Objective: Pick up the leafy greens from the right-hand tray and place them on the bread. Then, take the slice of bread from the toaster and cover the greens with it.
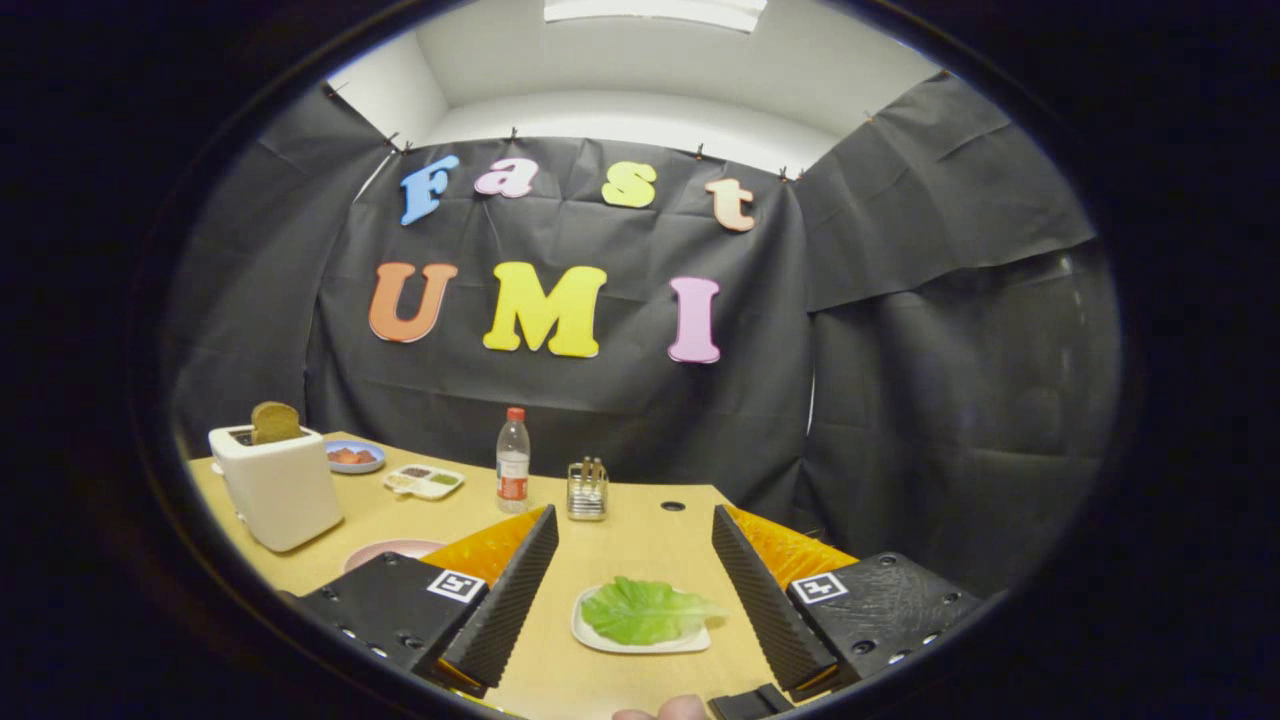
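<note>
**Leafy greens lie unpicked between wide jaws**

Leafy greens (645,610) lie flat on a small white tray (590,632), on the tabletop (640,540) between the two fingers and just ahead of them. The gripper (634,578) has its jaws spread wide and holds nothing.

The leaf looks thin and limp. Jaws closing too high would likely miss it; closing too low could catch the tray's rim and drag or tip it. A pinch at one edge could let the leaf fold or slip off in transit.

At about 10 o'clock, past the left finger, a pink plate (385,551) is partly hidden; I cannot tell whether bread is on it. Farther at 10 o'clock a slice of bread (274,422) stands in the white toaster (278,487); a skewed pull could jam it or shift the toaster. A bottle (513,460) and a small rack (587,491) stand at 12 o'clock, well apart.
</note>
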